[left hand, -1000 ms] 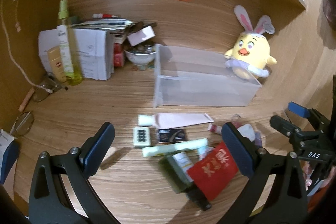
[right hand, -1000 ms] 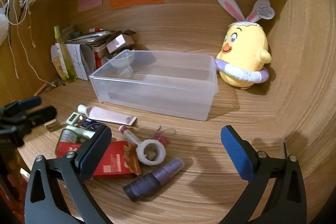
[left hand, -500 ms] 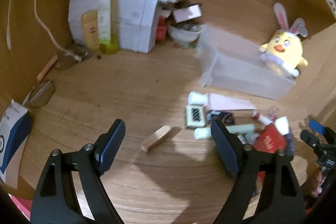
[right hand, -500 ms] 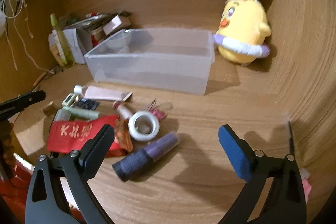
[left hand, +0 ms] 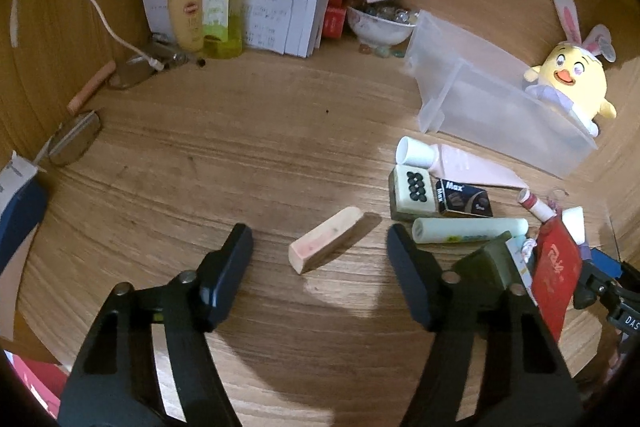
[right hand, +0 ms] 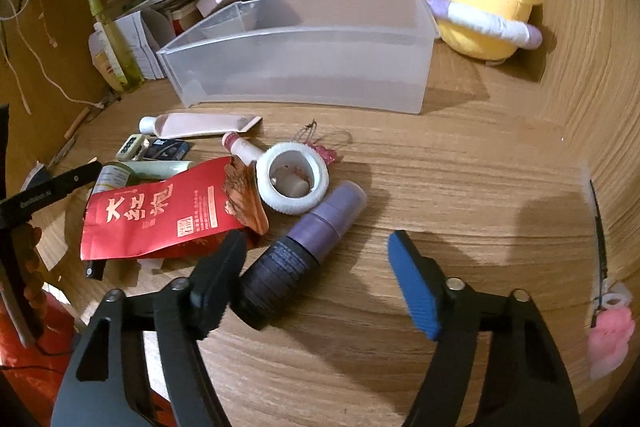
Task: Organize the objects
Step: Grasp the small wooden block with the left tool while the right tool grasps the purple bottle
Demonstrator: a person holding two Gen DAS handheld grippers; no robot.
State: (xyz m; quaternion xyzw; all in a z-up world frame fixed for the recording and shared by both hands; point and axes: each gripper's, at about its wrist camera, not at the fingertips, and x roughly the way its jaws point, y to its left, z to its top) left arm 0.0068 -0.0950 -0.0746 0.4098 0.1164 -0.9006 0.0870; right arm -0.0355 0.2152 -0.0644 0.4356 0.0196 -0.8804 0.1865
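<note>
The left gripper [left hand: 320, 247] is held low over the wooden counter [left hand: 240, 147], its jaws partly apart and lately narrowed, with nothing pressed between them. A small wooden block [left hand: 326, 245] is seen lying flat on the counter in the gap between the jaw tips, clear of both pads. Just beyond the right-hand jaw a cluster of small items is laid out: a pale green tube [left hand: 470, 230], a white tile with dark dots [left hand: 412, 189], a small black box [left hand: 464, 198] and a pink tube [left hand: 464, 165]. Farther out, past that cluster, a clear plastic bin [left hand: 492, 103] is placed, with a yellow plush chick [left hand: 572, 83] behind it.

The right gripper [right hand: 316, 259] is likewise lowered over the counter, its jaws part-way apart after recent closing. A purple bottle [right hand: 304, 247] is lain on its side between them, its dark end close beside the left-hand jaw; whether that pad touches it cannot be told, and the blue pad on the other side is kept well clear. A white tape roll [right hand: 292, 179] sits just ahead of the jaws, and a red packet [right hand: 160, 215] is spread to the left of them. The bin [right hand: 304, 67] stands farther ahead.
</note>
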